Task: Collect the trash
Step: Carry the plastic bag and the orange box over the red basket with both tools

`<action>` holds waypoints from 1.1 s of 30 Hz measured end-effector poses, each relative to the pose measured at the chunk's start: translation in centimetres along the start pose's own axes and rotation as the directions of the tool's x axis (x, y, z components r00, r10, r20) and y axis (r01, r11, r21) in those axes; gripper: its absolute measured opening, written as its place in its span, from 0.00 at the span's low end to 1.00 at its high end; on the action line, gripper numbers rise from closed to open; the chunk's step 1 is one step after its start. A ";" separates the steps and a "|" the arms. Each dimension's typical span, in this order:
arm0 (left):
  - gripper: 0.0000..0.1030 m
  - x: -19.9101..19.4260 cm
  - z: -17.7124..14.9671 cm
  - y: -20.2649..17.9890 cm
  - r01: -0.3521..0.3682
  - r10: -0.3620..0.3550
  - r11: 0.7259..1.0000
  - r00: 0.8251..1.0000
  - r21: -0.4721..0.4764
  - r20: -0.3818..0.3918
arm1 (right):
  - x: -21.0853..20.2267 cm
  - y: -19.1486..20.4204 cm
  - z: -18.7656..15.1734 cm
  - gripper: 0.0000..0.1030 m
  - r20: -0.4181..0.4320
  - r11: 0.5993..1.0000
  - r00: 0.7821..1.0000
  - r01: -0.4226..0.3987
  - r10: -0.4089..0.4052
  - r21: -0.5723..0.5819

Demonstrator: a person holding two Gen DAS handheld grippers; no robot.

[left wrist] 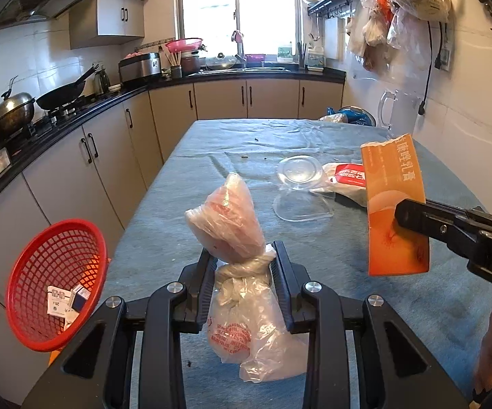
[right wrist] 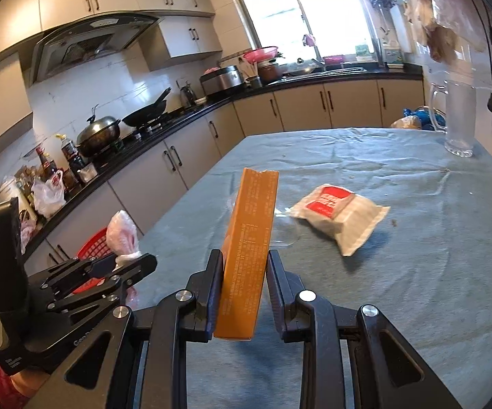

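Observation:
My left gripper [left wrist: 242,255] is shut on a crumpled clear-pink plastic bag [left wrist: 227,218] and holds it above the blue-grey table [left wrist: 184,225]. It also shows in the right wrist view [right wrist: 123,230]. My right gripper [right wrist: 244,259] is shut on a long orange carton [right wrist: 249,238], held upright; the carton also shows in the left wrist view [left wrist: 394,201]. A red mesh basket [left wrist: 55,283] with small boxes in it sits off the table's left edge. A white-and-red packet [right wrist: 339,216] and a clear plastic lid [left wrist: 298,187] lie on the table.
A glass pitcher [right wrist: 457,119] stands at the table's far right. Kitchen counters with a wok [left wrist: 63,95], pots and bottles run along the left and back. Bags hang on the right wall [left wrist: 399,3].

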State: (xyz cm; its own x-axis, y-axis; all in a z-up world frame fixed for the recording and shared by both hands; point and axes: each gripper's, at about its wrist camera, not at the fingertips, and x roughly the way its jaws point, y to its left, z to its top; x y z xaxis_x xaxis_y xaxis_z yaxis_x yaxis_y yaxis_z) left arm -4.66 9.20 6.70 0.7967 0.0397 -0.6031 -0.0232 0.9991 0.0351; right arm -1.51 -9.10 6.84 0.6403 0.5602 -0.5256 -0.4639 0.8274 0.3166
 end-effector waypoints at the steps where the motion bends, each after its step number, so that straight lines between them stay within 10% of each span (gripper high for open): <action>1: 0.30 -0.1 0.0 0.2 -0.001 0.001 1.000 1.000 -0.004 0.002 | 0.1 0.3 0.0 0.27 -0.001 1.000 1.000 0.000 0.000 -0.005; 33: 0.30 -4.1 -1.7 16.0 -0.120 0.143 0.955 0.988 -0.270 0.066 | 6.2 13.5 1.2 0.27 -0.137 0.983 0.984 -0.135 0.117 -0.123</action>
State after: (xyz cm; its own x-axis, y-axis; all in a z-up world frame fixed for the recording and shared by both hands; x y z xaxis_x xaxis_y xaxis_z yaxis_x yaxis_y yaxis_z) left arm -9.32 25.00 8.33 0.8235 0.1808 -0.5378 -0.2805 0.9537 -0.1089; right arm -3.09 5.55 8.79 0.4913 0.6425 -0.5881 -0.6178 0.7330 0.2847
